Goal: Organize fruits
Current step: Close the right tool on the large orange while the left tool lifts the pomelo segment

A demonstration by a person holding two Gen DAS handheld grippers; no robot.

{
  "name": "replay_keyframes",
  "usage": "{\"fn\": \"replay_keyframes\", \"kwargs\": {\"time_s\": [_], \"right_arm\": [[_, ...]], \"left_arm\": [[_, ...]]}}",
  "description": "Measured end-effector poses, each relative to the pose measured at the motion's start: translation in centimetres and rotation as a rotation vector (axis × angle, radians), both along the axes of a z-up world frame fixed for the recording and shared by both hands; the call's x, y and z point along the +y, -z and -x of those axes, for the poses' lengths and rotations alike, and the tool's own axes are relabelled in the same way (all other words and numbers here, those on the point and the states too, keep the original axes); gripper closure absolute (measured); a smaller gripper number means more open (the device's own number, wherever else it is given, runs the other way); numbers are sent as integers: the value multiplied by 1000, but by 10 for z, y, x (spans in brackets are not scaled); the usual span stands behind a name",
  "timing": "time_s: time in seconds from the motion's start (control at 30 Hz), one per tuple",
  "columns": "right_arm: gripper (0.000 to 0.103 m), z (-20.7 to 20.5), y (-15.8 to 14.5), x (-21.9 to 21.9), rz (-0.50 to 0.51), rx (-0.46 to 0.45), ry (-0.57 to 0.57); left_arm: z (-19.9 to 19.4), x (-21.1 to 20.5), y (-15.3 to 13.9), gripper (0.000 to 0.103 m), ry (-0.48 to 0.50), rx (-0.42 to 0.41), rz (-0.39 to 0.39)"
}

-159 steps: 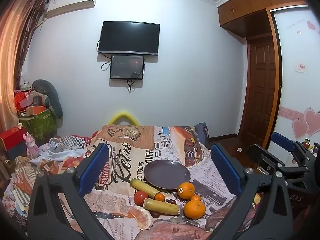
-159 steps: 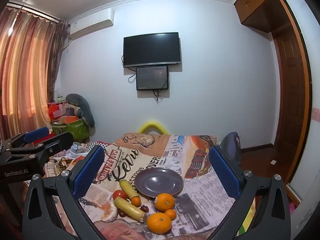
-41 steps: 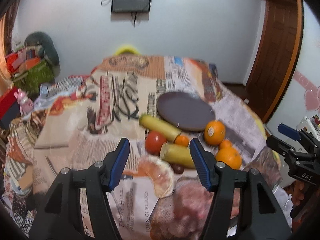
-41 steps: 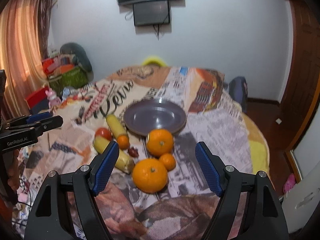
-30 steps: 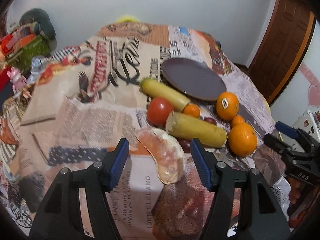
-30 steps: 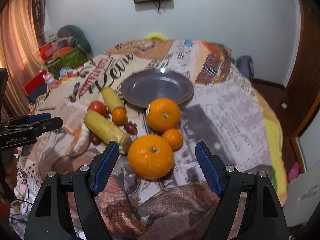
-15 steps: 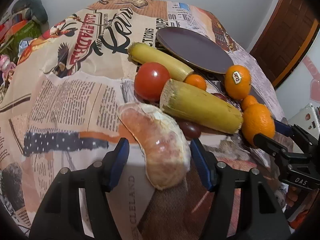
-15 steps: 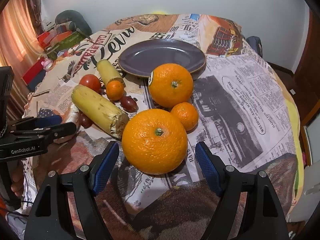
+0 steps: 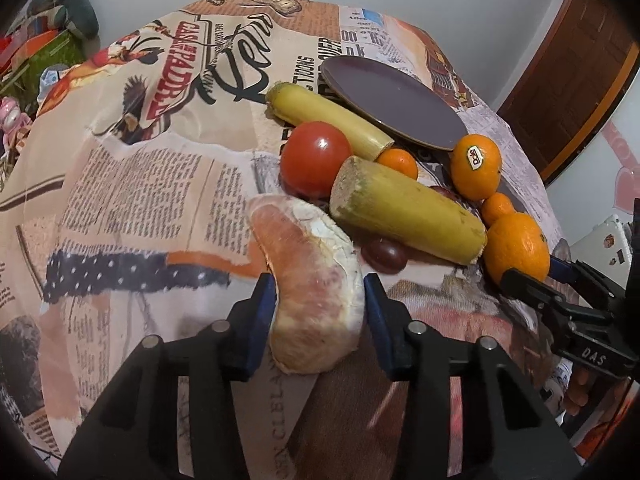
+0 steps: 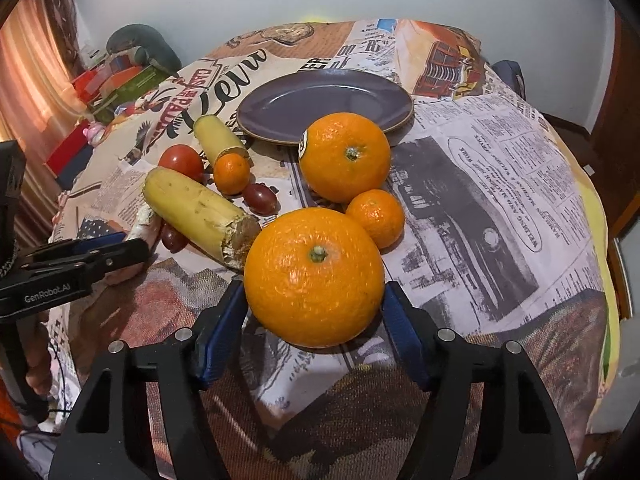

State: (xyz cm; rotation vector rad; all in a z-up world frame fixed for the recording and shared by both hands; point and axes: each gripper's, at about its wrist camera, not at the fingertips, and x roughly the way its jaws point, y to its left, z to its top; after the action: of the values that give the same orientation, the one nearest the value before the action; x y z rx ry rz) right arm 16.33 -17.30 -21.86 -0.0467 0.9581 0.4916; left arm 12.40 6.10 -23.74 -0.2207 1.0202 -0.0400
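A: Stock, left to right?

B: Left gripper (image 9: 319, 292): jaws narrowed onto the peeled pomelo wedge (image 9: 308, 280), pads touching both sides; wedge lying on the tabletop (image 9: 132, 184) by its near edge. Next, tomato (image 9: 316, 158), two banana pieces (image 9: 406, 216) (image 9: 328, 118), small grapes (image 9: 384, 255), small tangerines (image 10: 231, 173) (image 10: 375, 217), stickered orange (image 10: 345, 157). Right gripper (image 10: 315, 312): jaws closed against the big orange (image 10: 314, 276), which sits on the cloth near the near edge.

A: Plate?

B: Purple plate (image 10: 280, 108), toward the far edge, holds nothing. So by my reckoning, nothing sorted yet; two first grips made, every fruit left to place.

A: Room to move?

B: Bare cloth wide on the left side and the right side. The fruit is bunched tightly between grippers and plate, several pieces touching. Lifting straight up looks safest; the banana end lies just beside the big orange, and both held pieces sit close to the near drop-off.
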Motion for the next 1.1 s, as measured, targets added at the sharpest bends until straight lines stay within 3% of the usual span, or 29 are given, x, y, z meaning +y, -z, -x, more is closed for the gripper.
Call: {"fn": "replay_keyframes", "kwargs": {"time_s": [0.2, 0.47, 0.63, 1.1], "right_arm": [[38, 5, -7, -6, -36, 1, 10], [39, 6, -13, -5, -38, -32, 7], [38, 4, -11, -4, -42, -29, -3], [35, -16, 1, 3, -4, -19, -5]], "left_arm": [[13, 12, -2, 59, 37, 22, 23], [-6, 11, 4, 58, 24, 53, 22], [-17, 13, 7, 58, 11, 49, 35], [-13, 7, 4, 60, 10, 4, -19]]}}
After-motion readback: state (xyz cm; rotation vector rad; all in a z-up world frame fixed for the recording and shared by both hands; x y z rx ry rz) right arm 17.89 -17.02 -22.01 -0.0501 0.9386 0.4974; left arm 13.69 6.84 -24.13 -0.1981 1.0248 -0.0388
